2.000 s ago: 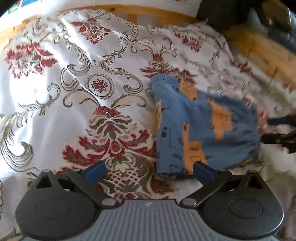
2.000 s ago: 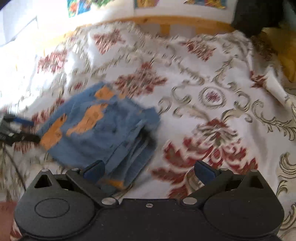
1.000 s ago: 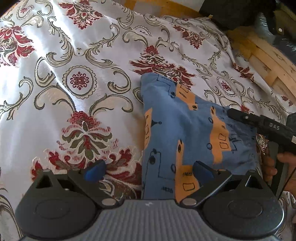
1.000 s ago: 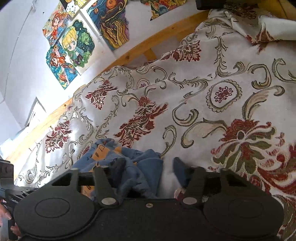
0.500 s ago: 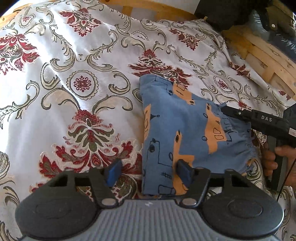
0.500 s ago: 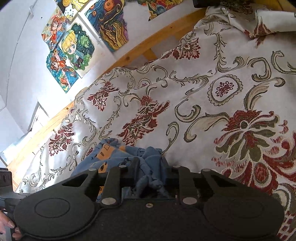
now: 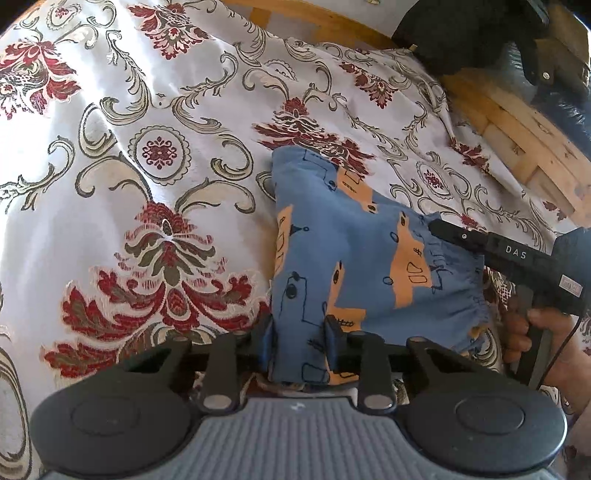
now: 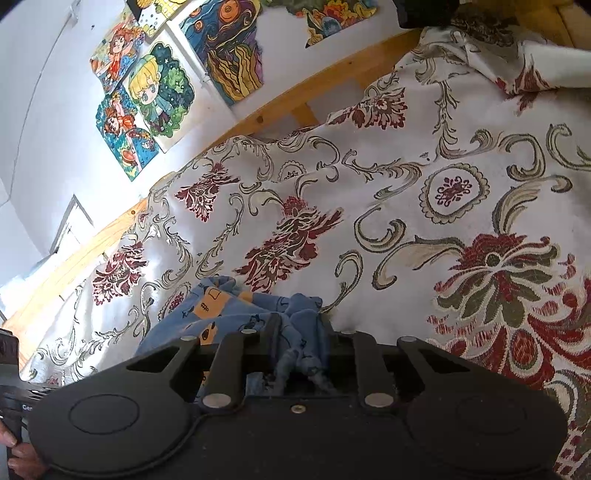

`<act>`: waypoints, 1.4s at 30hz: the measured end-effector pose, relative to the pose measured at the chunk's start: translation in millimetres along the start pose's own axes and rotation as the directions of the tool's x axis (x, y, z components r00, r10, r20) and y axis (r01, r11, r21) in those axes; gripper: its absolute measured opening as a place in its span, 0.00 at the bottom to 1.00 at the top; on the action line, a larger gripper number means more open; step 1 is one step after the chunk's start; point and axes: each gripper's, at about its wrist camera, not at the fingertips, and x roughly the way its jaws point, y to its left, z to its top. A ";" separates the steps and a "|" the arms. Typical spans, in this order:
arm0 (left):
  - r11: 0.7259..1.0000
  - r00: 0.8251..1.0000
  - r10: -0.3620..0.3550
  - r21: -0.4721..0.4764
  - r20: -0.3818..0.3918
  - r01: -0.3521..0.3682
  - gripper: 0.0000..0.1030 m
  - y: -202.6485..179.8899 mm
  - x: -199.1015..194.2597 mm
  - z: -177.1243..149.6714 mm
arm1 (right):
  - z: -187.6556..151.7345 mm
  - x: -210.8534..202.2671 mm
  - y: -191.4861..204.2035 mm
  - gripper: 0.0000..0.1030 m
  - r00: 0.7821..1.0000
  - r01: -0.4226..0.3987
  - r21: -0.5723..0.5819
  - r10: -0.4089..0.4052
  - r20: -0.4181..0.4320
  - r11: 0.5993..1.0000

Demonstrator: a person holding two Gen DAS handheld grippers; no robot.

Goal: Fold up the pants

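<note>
Small blue pants [image 7: 351,251] with orange patches and black doodles lie folded on the floral bedspread [image 7: 147,184]. My left gripper [image 7: 300,341] is shut on their near left corner, the cloth pinched between its blue pads. In the left wrist view the right gripper's black body [image 7: 517,258] reaches in from the right at the gathered waistband edge, a hand on its grip. Seen from the right wrist, my right gripper [image 8: 301,341] is shut on a bunched fold of the pants [image 8: 221,310], lifted slightly off the bedspread [image 8: 406,229].
A wooden bed frame [image 7: 517,122] runs along the far and right sides, with dark items [image 7: 461,33] piled at the far right corner. Colourful drawings [image 8: 155,85] hang on the white wall beyond the bed rail [image 8: 295,96].
Both grippers moved in on the pants and closed: the right one about half a second ago on the waistband edge, the left one just now on the near corner.
</note>
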 end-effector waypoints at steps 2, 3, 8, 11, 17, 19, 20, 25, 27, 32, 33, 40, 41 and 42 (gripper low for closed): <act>1.000 1.000 -0.002 -0.007 0.002 0.002 0.27 -0.1 -0.1 0.0 | 0.2 -0.7 2.3 0.19 1.000 0.005 -0.009 -0.005 0.003 1.000; 1.000 1.000 -0.002 -0.012 0.003 0.002 0.26 0.1 -0.2 -0.2 | 0.6 -1.2 3.4 0.19 1.000 0.007 -0.015 -0.007 0.004 1.000; 0.999 1.000 -0.009 -0.041 0.006 0.009 0.24 0.5 -1.1 -0.4 | 2.2 -2.9 13.2 0.19 1.000 0.028 -0.067 -0.027 0.016 0.997; 0.997 1.000 -0.024 -0.069 0.011 0.024 0.23 3.7 -2.0 -1.6 | 3.3 -3.0 10.3 0.19 1.000 0.022 -0.041 -0.021 0.013 0.999; 0.993 0.999 -0.047 -0.107 0.019 0.049 0.23 10.0 -4.2 -7.3 | 5.1 -4.9 2.8 0.19 1.000 -0.014 0.032 0.014 0.006 0.999; 0.992 0.999 -0.049 -0.112 0.017 0.051 0.23 11.4 -3.8 -8.4 | 6.2 -3.8 -1.6 0.26 0.999 -0.033 0.066 0.034 -0.011 0.997; 0.992 0.999 -0.051 -0.117 0.015 0.053 0.23 12.1 -3.7 -8.5 | 6.3 -4.5 -3.9 0.33 0.999 -0.037 0.079 0.038 -0.015 0.996; 0.989 0.998 -0.061 -0.132 0.011 0.062 0.23 15.8 -1.7 -8.0 | 5.0 -6.0 -12.2 0.41 0.997 -0.063 0.090 0.067 -0.035 0.994; 0.990 0.998 -0.061 -0.128 0.010 0.061 0.23 16.1 -1.1 -7.9 | 4.5 -4.4 -12.1 0.34 0.997 -0.059 0.085 0.063 -0.042 0.995; 0.995 1.000 -0.024 -0.093 0.007 0.024 0.23 7.3 -2.0 -7.4 | 2.5 -3.8 -3.4 0.21 0.998 -0.033 0.035 0.034 -0.044 0.999; 0.997 1.000 -0.010 -0.080 0.007 0.011 0.23 3.3 -2.6 -6.7 | 2.6 -4.4 -1.5 0.21 0.999 -0.026 0.025 0.027 -0.040 0.999; 0.997 0.998 0.068 -0.042 0.003 -0.068 0.21 -18.6 -12.7 -0.7 | 6.0 -14.0 16.3 0.19 1.000 0.004 -0.046 -0.004 -0.008 0.999; 0.997 0.997 0.072 -0.035 0.003 -0.072 0.21 -21.9 -15.2 -0.3 | 7.1 -16.5 18.8 0.19 1.000 0.006 -0.054 -0.006 -0.004 0.999; 0.997 0.997 0.074 -0.029 0.005 -0.074 0.20 -24.1 -18.1 -0.2 | 7.8 -19.9 21.9 0.19 1.000 0.011 -0.064 -0.011 0.002 0.998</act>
